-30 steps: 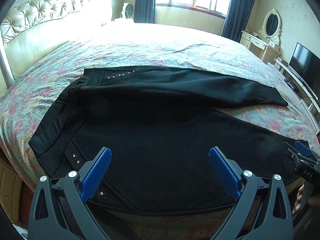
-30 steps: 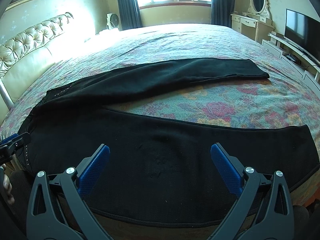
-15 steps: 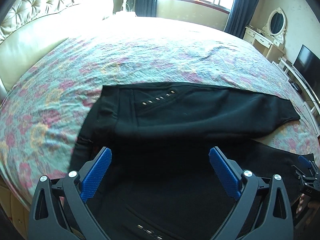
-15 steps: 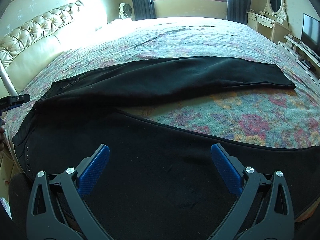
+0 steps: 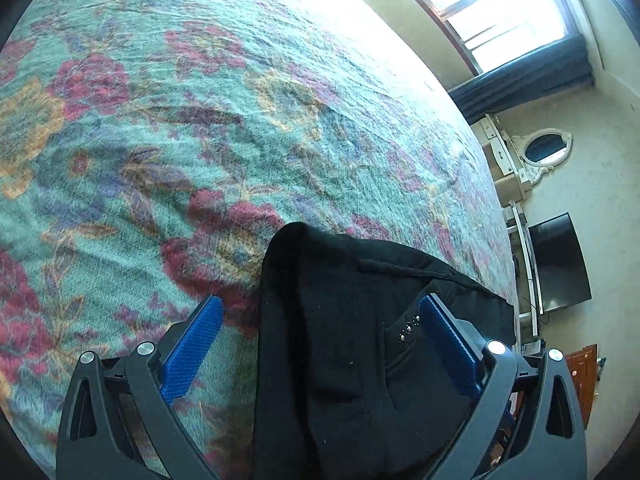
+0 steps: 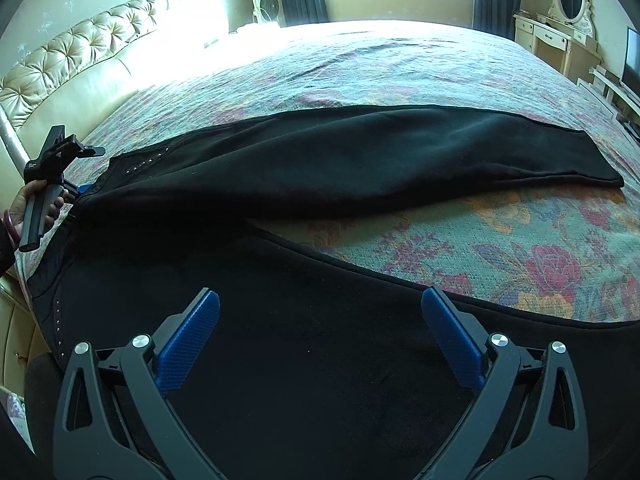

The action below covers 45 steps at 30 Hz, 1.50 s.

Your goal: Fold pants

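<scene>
Pants [image 6: 360,168] between open left tongs [image 5: 320,344]

The left wrist camera hung close over the bed [image 5: 200,120], tilted; the right looked across it from farther back, both catching the pants [image 6: 360,168].

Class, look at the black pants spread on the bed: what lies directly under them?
The black pants lie on a floral bedspread, which shows between the two legs and around them. Whatever is under the fabric itself, and beneath the bedspread, is covered and cannot be seen.
</scene>
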Each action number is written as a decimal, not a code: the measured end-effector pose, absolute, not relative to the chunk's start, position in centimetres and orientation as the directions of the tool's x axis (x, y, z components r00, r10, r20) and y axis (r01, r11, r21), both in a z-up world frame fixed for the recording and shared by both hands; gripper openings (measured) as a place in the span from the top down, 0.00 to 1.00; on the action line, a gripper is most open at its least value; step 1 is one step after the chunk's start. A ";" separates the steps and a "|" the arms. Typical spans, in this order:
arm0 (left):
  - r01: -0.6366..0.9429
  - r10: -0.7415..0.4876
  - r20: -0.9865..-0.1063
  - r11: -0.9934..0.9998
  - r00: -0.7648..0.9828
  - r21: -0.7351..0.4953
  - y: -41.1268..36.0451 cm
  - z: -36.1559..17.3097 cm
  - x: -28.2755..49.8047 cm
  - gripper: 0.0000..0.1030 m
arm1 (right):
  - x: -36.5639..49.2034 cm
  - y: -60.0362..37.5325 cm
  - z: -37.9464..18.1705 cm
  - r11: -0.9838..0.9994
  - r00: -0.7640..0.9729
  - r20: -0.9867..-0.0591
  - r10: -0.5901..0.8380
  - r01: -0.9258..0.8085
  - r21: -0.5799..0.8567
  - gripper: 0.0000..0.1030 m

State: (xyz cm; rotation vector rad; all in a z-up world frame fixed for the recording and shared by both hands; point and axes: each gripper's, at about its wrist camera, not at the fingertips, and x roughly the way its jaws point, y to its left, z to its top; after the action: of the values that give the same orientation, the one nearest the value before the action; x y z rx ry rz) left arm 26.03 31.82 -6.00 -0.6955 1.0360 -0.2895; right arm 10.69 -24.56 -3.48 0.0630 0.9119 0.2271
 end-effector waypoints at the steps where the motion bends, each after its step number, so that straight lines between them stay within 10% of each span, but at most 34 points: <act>1: -0.073 -0.553 -0.672 0.743 0.493 -0.665 31.6 -6.0 26.4 0.05 | 10.8 -24.6 -3.6 0.974 0.589 -0.777 0.221 -0.165 0.152 0.02; 7: 0.011 -0.590 -0.667 0.753 0.456 -0.658 29.3 -6.1 27.7 0.12 | 11.9 -24.7 -4.2 0.961 0.556 -0.784 0.274 -0.190 0.201 0.02; 9: 0.002 -0.585 -0.694 0.765 0.420 -0.644 29.1 -6.7 28.1 0.77 | 12.8 -25.1 -3.9 0.942 0.538 -0.775 0.333 -0.223 0.251 0.02; 10: -0.020 -0.582 -0.710 0.767 0.397 -0.641 29.2 -7.4 28.2 0.86 | 13.4 -25.5 -3.7 0.926 0.528 -0.762 0.376 -0.245 0.287 0.02; 17: -0.013 -0.566 -0.732 0.788 0.378 -0.616 28.8 -7.7 28.3 0.86 | 22.7 -28.2 0.3 0.835 0.504 -0.679 0.533 -0.444 0.325 0.02; 28: -0.029 -0.558 -0.731 0.787 0.394 -0.617 29.0 -7.8 29.4 0.77 | 38.4 -22.5 -3.7 0.726 0.312 -0.889 0.334 -0.687 0.032 0.05; 31: -0.020 -0.573 -0.710 0.772 0.410 -0.635 29.3 -8.0 29.0 0.77 | 40.2 -21.8 -6.1 0.705 0.213 -0.932 0.292 -0.707 0.060 0.40; 34: -0.011 -0.563 -0.711 0.781 0.421 -0.625 29.4 -8.1 28.8 0.82 | 40.3 -21.5 -6.8 0.694 0.192 -0.938 0.289 -0.716 0.067 0.41; 38: -0.006 -0.536 -0.721 0.801 0.439 -0.599 29.0 -7.6 28.6 0.86 | 39.1 -21.7 -6.2 0.677 0.162 -0.930 0.331 -0.727 0.115 0.84; 45: 0.035 -0.519 -0.667 0.802 0.535 -0.596 28.9 -5.1 27.5 0.87 | 33.9 -23.2 -1.3 0.701 0.359 -0.852 0.380 -0.713 0.012 0.90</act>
State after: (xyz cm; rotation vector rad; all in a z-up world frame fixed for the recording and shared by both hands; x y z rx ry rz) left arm 27.51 28.90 -5.12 -0.5663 0.9591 -0.3515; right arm 33.91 -23.17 -1.35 -0.3943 0.9687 0.7290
